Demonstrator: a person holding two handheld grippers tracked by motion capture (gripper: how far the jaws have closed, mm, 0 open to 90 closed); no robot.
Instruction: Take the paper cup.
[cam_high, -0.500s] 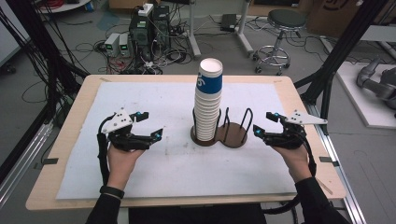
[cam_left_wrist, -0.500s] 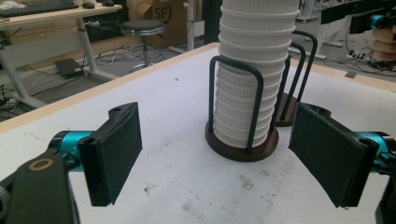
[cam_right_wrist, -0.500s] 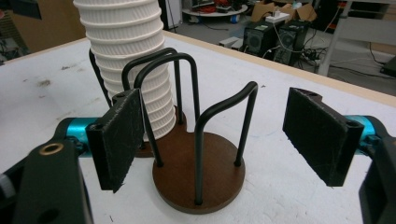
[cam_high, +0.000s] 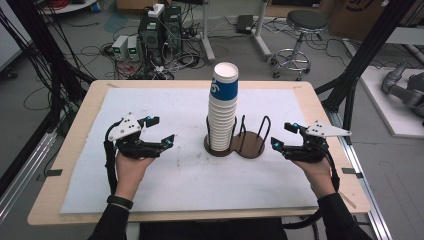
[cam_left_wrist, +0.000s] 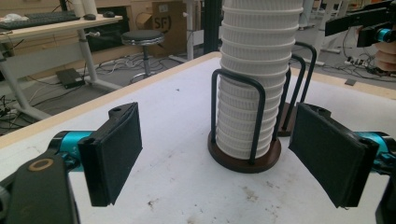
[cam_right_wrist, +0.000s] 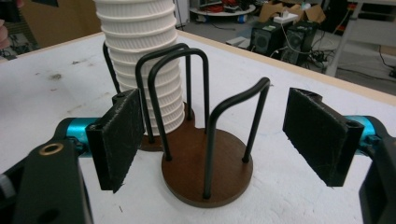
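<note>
Claw left (cam_high: 159, 131) and claw right (cam_high: 284, 134) stand open and empty, so we judge the cup stack (cam_high: 223, 110) untouched in its holder (cam_high: 250, 145), everything left.

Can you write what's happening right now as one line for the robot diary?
left gripper: open, empty | right gripper: open, empty | paper cup stack: upright in left ring of cup holder | right ring: empty

One stack of paper cups (cam_high: 223, 107), one two-ring cup holder (cam_high: 248, 145), two tongs, one stool (cam_high: 300, 30)

grey stool (cam_high: 302, 22) and computer towers (cam_high: 160, 27) beyond the table (cam_high: 65, 155)
</note>
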